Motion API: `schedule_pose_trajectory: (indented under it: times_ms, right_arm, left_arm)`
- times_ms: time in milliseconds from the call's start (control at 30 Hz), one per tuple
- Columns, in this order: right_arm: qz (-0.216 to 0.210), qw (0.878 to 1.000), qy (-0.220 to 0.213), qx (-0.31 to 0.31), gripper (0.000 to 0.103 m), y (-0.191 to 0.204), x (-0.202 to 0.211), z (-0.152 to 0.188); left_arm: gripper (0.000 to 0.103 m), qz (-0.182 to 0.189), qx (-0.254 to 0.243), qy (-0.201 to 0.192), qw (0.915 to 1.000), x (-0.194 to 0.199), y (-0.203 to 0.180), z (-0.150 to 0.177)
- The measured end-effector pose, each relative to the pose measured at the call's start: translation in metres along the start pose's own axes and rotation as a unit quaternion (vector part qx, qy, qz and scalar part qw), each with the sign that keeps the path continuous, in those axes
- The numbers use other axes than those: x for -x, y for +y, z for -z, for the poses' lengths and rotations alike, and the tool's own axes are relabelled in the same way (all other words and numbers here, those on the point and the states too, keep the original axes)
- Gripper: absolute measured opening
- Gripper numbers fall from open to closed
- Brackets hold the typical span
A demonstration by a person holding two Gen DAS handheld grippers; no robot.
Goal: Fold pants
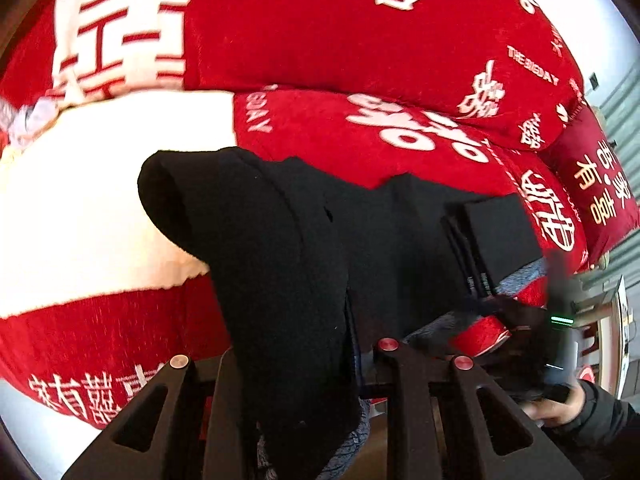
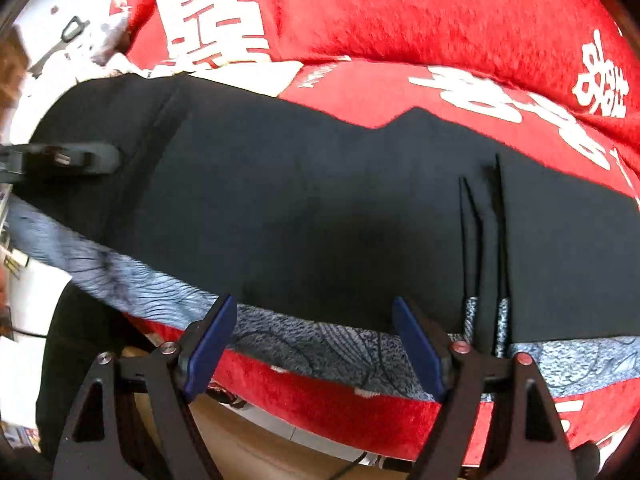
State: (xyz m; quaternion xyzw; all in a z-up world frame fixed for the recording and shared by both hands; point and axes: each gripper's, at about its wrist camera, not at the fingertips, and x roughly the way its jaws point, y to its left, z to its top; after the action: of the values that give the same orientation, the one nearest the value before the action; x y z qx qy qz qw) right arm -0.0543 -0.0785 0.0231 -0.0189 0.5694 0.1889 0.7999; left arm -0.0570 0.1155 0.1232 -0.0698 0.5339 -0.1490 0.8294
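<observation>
We have the black pants (image 2: pixel 320 200) lying lengthwise along the near edge of the bed, on the red blanket (image 2: pixel 440 20) with white characters and over a grey patterned sheet (image 2: pixel 312 332). In the right wrist view they look flat and narrow, so we judge the legs are already laid one on the other. Our left gripper (image 1: pixel 288 360) has its fingers closed on one end of the pants, and that end is lifted, draping thick over the fingers; which end it is we cannot tell. Our right gripper (image 2: pixel 312 340) hangs just short of the pants' near edge with its blue-padded fingers (image 2: pixel 212 344) wide apart, holding nothing. We judge the task roughly midway: the lifted end has yet to be carried over and laid on the rest, then smoothed, perhaps with one more fold after it.
</observation>
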Motion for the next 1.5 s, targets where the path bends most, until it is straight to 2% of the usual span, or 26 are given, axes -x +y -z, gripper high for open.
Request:
schedule_pose_trajectory:
  times_ms: [33,100,133,200,300,333,367,467,500,600,700,733,800,867,900,967,1067,1133,1200,1267,1333,1500]
  right_arm:
    - [-0.003,1.0,-0.01,0.007,0.084,0.0,0.002,-0.001]
    - [-0.03,1.0,-0.003,0.003,0.085,-0.001,0.01,-0.008]
    - [-0.056,0.998,-0.004,-0.01,0.085,-0.006,0.014,-0.013]
    - [-0.08,0.996,-0.017,-0.041,0.086,-0.019,0.02,-0.021]
    - [-0.139,0.984,0.01,-0.11,0.086,-0.046,-0.001,-0.026]
    - [-0.158,0.979,-0.004,-0.13,0.088,-0.054,-0.004,-0.024]
    - [-0.169,0.976,-0.012,-0.135,0.092,-0.054,-0.002,-0.025]
    - [-0.167,0.98,0.005,-0.11,0.095,-0.045,0.002,-0.026]
    - [-0.182,0.976,0.005,-0.121,0.095,-0.049,0.006,-0.026]
    - [-0.255,0.949,-0.024,-0.181,0.095,-0.078,0.028,-0.016]
    - [-0.293,0.927,0.001,-0.235,0.095,-0.097,0.018,0.003]
    - [-0.305,0.921,0.022,-0.24,0.095,-0.099,0.008,0.009]
    - [-0.324,0.916,0.016,-0.236,0.095,-0.101,0.005,0.014]
    - [-0.341,0.906,0.024,-0.251,0.095,-0.109,0.011,0.015]
    - [-0.347,0.9,0.018,-0.264,0.095,-0.116,0.016,0.015]
    - [-0.353,0.893,-0.022,-0.279,0.095,-0.138,0.039,0.015]
    - [-0.351,0.889,-0.071,-0.286,0.095,-0.173,0.078,0.013]
    - [-0.329,0.893,-0.107,-0.288,0.095,-0.202,0.109,0.021]
    - [-0.279,0.905,-0.133,-0.292,0.096,-0.227,0.132,0.026]
    - [-0.186,0.924,-0.148,-0.299,0.096,-0.252,0.146,0.026]
    - [-0.1,0.934,-0.148,-0.309,0.096,-0.275,0.159,0.033]
    - [-0.015,0.939,-0.136,-0.314,0.096,-0.312,0.173,0.062]
  left_arm:
    - [0.023,-0.001,-0.006,-0.002,1.0,0.002,-0.005,-0.002]
    - [0.023,-0.011,-0.019,-0.003,0.9997,0.005,-0.015,-0.003]
    - [0.023,-0.014,-0.023,-0.002,0.9996,0.006,-0.019,-0.004]
    - [0.023,-0.019,-0.034,-0.003,0.9992,0.009,-0.029,-0.006]
    - [0.023,-0.017,-0.042,-0.005,0.999,0.013,-0.04,-0.009]
    - [0.023,-0.017,-0.045,-0.006,0.9988,0.014,-0.045,-0.011]
    - [0.023,-0.017,-0.051,-0.007,0.9985,0.016,-0.052,-0.012]
    - [0.023,-0.022,-0.072,-0.008,0.9972,0.021,-0.072,-0.017]
    - [0.023,-0.025,-0.078,-0.008,0.9966,0.023,-0.08,-0.02]
    - [0.023,-0.028,-0.093,-0.007,0.9953,0.024,-0.102,-0.029]
    - [0.023,-0.026,-0.11,-0.009,0.9936,0.024,-0.122,-0.037]
    - [0.023,-0.027,-0.115,-0.008,0.993,0.022,-0.129,-0.04]
    - [0.023,-0.028,-0.123,-0.004,0.992,0.019,-0.143,-0.045]
    - [0.023,-0.031,-0.131,0.0,0.9909,0.016,-0.156,-0.051]
    - [0.023,-0.033,-0.136,0.002,0.9902,0.014,-0.164,-0.054]
    - [0.023,-0.035,-0.147,0.006,0.9886,0.012,-0.177,-0.058]
    - [0.022,-0.033,-0.163,0.011,0.9859,0.005,-0.2,-0.067]
    - [0.022,-0.03,-0.172,0.018,0.9845,-0.003,-0.218,-0.074]
    - [0.021,-0.027,-0.181,0.027,0.9827,-0.013,-0.238,-0.079]
    - [0.021,-0.019,-0.193,0.035,0.9805,-0.023,-0.262,-0.082]
    - [0.021,-0.01,-0.209,0.041,0.9769,-0.035,-0.29,-0.084]
    - [0.021,0.013,-0.231,0.073,0.9701,-0.077,-0.352,-0.087]
